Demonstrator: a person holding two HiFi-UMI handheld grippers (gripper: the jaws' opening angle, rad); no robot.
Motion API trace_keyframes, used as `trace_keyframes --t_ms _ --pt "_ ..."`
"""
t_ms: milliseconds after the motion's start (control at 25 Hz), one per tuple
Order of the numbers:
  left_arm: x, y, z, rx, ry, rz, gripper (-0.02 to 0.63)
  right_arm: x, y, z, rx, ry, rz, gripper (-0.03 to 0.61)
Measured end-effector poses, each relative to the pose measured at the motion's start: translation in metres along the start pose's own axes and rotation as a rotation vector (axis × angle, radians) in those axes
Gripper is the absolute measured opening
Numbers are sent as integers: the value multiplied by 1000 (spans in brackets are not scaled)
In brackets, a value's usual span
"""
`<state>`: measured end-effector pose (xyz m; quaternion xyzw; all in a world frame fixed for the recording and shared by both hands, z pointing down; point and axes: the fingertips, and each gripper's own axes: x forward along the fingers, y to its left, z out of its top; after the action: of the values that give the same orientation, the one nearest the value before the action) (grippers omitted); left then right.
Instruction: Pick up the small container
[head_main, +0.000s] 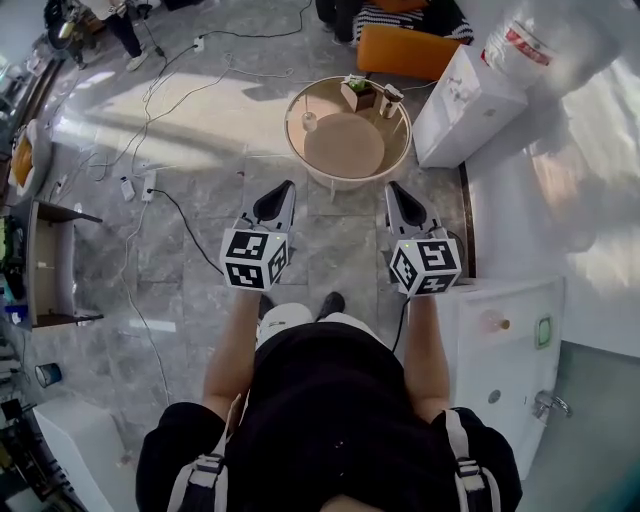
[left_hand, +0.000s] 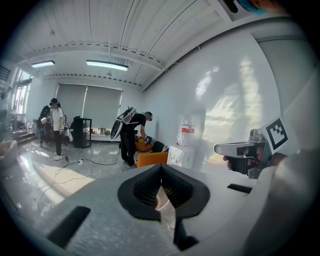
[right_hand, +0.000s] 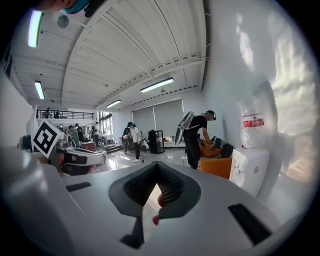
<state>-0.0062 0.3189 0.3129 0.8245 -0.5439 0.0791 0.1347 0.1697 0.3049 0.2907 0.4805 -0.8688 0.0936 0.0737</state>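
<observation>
The left arm (head_main: 230, 350) and right arm (head_main: 426, 350) reach forward, side by side. The left gripper (head_main: 282, 194) and right gripper (head_main: 397, 194) tip a little down, jaws closed on nothing.

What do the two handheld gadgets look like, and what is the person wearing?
Both the left gripper and the right gripper have pale grey shells with black ribbed pads inside the jaws. Each carries a white cube printed with black square markers. The person wears a black top, forearms bare, and grey shoulder straps.
</observation>
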Motion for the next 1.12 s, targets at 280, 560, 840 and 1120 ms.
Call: trace_keyframes --t_ms 280,560,840,1120 --pt "-4 2 -12 11 20 24 18 1 -6 -16 41 26 6 3" --pt "8 30 -23 1 44 20 18 34 -3 -34 74 63 10 3" --pt "63 68 -16 33 15 -55 18 90 -10 -22 34 87 -1 3" --pt "124 113 27 66 -18 -89 18 154 -29 21 -12 66 -45 3"
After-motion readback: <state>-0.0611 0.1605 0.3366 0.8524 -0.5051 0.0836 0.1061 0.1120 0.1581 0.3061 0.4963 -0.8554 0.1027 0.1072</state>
